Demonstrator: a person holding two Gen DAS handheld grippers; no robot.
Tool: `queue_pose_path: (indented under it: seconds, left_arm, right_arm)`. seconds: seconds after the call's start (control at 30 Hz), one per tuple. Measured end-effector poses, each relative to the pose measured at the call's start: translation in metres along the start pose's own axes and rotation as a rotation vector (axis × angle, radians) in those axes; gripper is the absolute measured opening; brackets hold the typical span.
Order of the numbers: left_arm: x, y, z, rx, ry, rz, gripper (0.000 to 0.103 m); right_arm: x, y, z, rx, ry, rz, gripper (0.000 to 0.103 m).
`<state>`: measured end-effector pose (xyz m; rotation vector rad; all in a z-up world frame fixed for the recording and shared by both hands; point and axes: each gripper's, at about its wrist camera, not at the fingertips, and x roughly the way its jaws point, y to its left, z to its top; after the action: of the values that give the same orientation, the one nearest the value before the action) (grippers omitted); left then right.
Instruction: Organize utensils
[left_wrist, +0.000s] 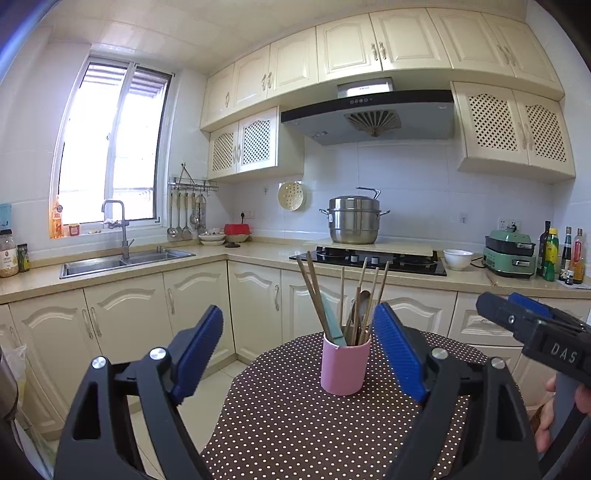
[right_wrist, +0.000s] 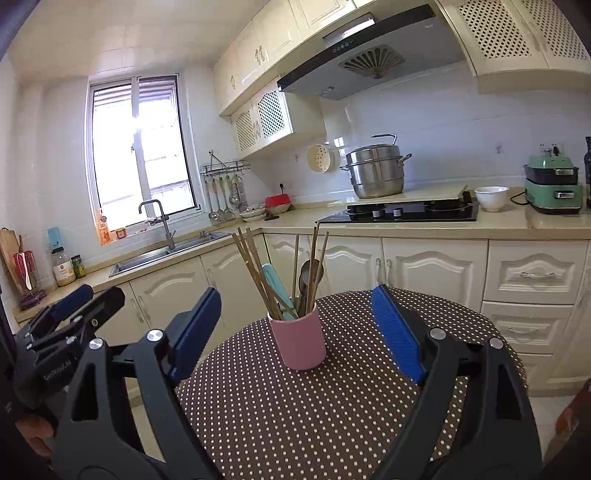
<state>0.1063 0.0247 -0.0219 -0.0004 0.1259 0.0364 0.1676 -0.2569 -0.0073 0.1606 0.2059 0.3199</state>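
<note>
Round table (left_wrist: 295, 424) with brown polka-dot cloth fills lower centre of both views. Left gripper (left_wrist: 297, 354) at bottom of frame, jaws spread wide, nothing between pads. Right gripper (right_wrist: 295, 332) likewise wide apart, empty. Pink cup (left_wrist: 345, 365) upright on table, mid-frame, beyond fingertips. Inside cup: wooden chopsticks (left_wrist: 314, 291), dark spoon (right_wrist: 309, 277), teal utensil (right_wrist: 275, 284), all leaning.

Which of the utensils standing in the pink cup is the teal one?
The flat, wide-handled piece leaning on the left side of the pink cup. The chopsticks are thin wooden sticks, and the spoon is dark with a rounded bowl.
</note>
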Motion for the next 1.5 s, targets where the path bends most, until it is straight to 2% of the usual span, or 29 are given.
queue_pose_path:
  seconds: [0.4,0.63,1.07,1.5]
  left_arm:
    - [-0.049,-0.013,0.007,0.036,-0.039,-0.04,0.089]
    - [-0.054,-0.013,0.011,0.023,-0.05,-0.039,0.089]
    - [-0.064,-0.022,0.011,0.031,-0.077,-0.036,0.089]
    - [-0.069,-0.028,0.011,0.037,-0.089,-0.039,0.089]
  right_arm:
    - [-0.053,0.03,-0.007,-0.083,-0.034,-0.026,0.091]
    - [-0.063,0.033,-0.009,-0.078,-0.048,-0.029,0.091]
    - [-0.078,0.049,-0.01,-0.15,-0.101,-0.063,0.092]
    - [-0.083,0.045,-0.009,-0.146,-0.112,-0.076,0.093]
